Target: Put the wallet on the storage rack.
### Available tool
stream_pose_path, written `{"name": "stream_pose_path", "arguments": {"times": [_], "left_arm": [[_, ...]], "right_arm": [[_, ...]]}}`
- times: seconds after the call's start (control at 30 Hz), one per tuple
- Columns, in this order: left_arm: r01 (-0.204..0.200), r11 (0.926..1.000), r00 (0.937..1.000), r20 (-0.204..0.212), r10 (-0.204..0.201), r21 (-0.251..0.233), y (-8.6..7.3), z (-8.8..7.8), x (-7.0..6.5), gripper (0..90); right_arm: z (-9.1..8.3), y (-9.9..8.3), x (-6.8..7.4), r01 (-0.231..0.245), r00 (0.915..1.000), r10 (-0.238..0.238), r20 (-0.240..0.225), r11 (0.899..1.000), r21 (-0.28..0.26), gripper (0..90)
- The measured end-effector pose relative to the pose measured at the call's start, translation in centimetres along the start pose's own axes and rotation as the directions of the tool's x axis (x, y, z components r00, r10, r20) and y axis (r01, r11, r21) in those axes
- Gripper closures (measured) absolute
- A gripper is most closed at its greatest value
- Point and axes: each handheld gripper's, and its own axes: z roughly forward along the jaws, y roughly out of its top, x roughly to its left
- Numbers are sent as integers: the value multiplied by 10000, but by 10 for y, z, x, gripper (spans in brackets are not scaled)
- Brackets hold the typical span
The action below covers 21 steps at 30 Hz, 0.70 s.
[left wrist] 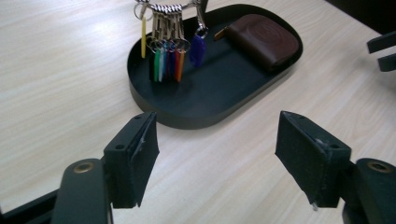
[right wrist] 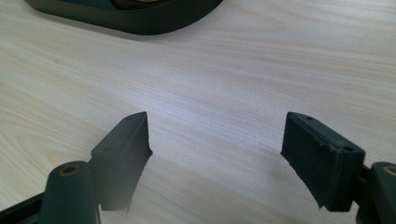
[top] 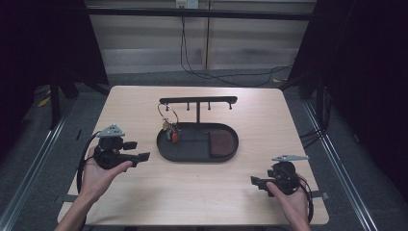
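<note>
A black oval tray [top: 192,159] sits mid-table with a T-shaped hook stand [top: 198,100] rising from it. A key ring with several coloured tags [top: 171,130] hangs from the stand's left hook, its tags [left wrist: 168,56] dangling over the tray [left wrist: 187,119]. A brown leather pouch [top: 221,143] lies in the tray's right end [left wrist: 264,39]. My left gripper [top: 138,150] is held left of the tray, open and empty [left wrist: 217,149]. My right gripper [top: 257,184] hovers open over bare wood near the front right [right wrist: 217,149], with the tray's rim [right wrist: 140,21] farther off.
The light wooden table [top: 202,192] has its front edge just behind both hands. A black cable [top: 202,72] runs across the floor beyond the far edge. Metal rails [top: 337,163] flank the table on both sides. The right gripper's jaws show at the left gripper view's right edge.
</note>
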Motion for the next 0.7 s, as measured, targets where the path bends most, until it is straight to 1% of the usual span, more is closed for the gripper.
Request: {"name": "stream_pose_path", "arguments": {"times": [0.1, 0.17, 0.23, 0.33, 0.4, 0.47, 0.5, 0.53, 0.57, 0.6, 0.7], "left_arm": [[-12, 9999, 10000, -75, 11, -118, -11, 0, -2, 295], [147, 9995, 9999, -30, -148, -287, -18, -1, -3, 294], [185, 9988, 9998, -77, -189, -448, -28, -2, -4, 294], [215, 9990, 9996, -151, -221, -401, -39, -1, -3, 294], [281, 9990, 9995, -126, -286, -347, -44, 1, -2, 295], [144, 9984, 9990, -415, -167, -546, -51, 1, -3, 294], [305, 9973, 9987, -376, -330, -670, -55, 1, -3, 296], [305, 9969, 9985, -435, -337, -720, -59, 2, -5, 296], [140, 9978, 9986, -498, -172, -641, -62, 3, -5, 294], [72, 9980, 9980, -618, -111, -632, -65, 4, -6, 297], [28, 9986, 9983, -587, -60, -532, -67, 5, -7, 293]], "right_arm": [[0, 0, 0, 30, 10000, -30, -11, 10000, -7, 232], [0, 0, 0, 32, 10000, -32, -15, 10000, -2, 232], [0, 0, 0, 11, 10000, -11, -34, 10000, 15, 232], [0, 0, 0, -15, 10000, 15, -31, 10000, -2, 232], [1, 0, -1, -15, 10000, 15, -3, 10000, 10, 232], [2, 0, 0, 23, 10000, -23, -21, 10000, 25, 231], [2, 0, 0, 34, 10000, -34, -16, 10000, 34, 231], [3, 0, 0, 25, 10000, -25, -19, 10000, 60, 231], [3, 0, 0, 59, 10000, -59, -36, 10000, 20, 231], [4, 0, 1, 33, 10000, -32, -51, 10000, 68, 231], [4, 0, 1, 20, 10000, -20, -28, 10000, 96, 231]]}}
